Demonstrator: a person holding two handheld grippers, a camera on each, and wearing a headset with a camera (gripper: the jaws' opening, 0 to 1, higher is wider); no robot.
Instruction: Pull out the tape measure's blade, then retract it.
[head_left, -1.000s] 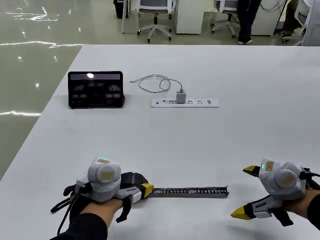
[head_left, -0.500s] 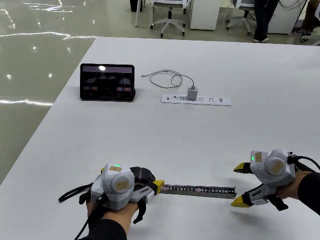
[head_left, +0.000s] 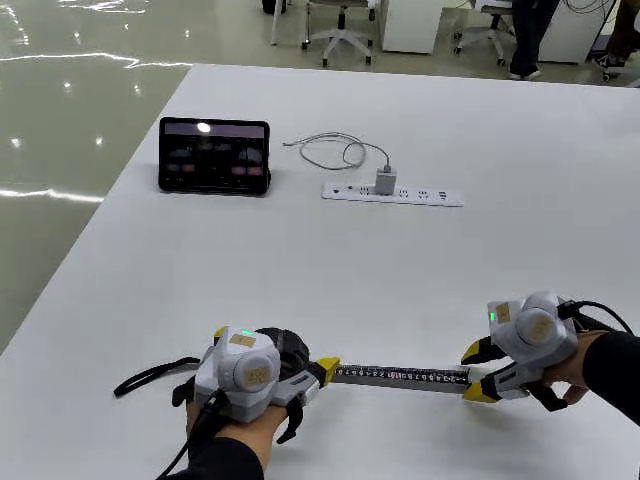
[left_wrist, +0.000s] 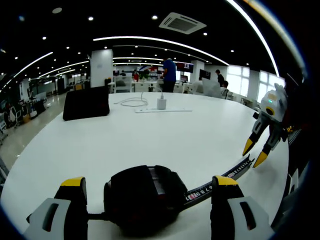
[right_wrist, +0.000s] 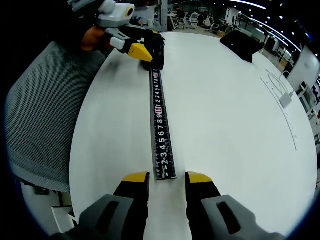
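Observation:
The black tape measure (head_left: 287, 350) rests on the white table (head_left: 400, 270) with my left gripper (head_left: 305, 366) shut on its case. The blade (head_left: 400, 375) lies flat on the table, stretched out to the right. In the left gripper view the case (left_wrist: 145, 197) sits between the jaws and the blade (left_wrist: 220, 182) runs off right toward the right gripper (left_wrist: 254, 153). My right gripper (head_left: 471, 373) is open and straddles the blade's free end. In the right gripper view the blade (right_wrist: 161, 125) ends just ahead of the gripper (right_wrist: 167, 178), with a small gap on each side.
A dark tablet (head_left: 213, 156) stands at the back left. A white power strip (head_left: 392, 195) with a charger and coiled cable (head_left: 325, 152) lies behind the middle of the table. Office chairs (head_left: 340, 20) stand beyond the far edge. The table's left edge drops to the floor.
My right gripper has moved left to the blade's free end and its jaws have narrowed around it. The left gripper keeps hold of the case, and the blade's length looks the same.

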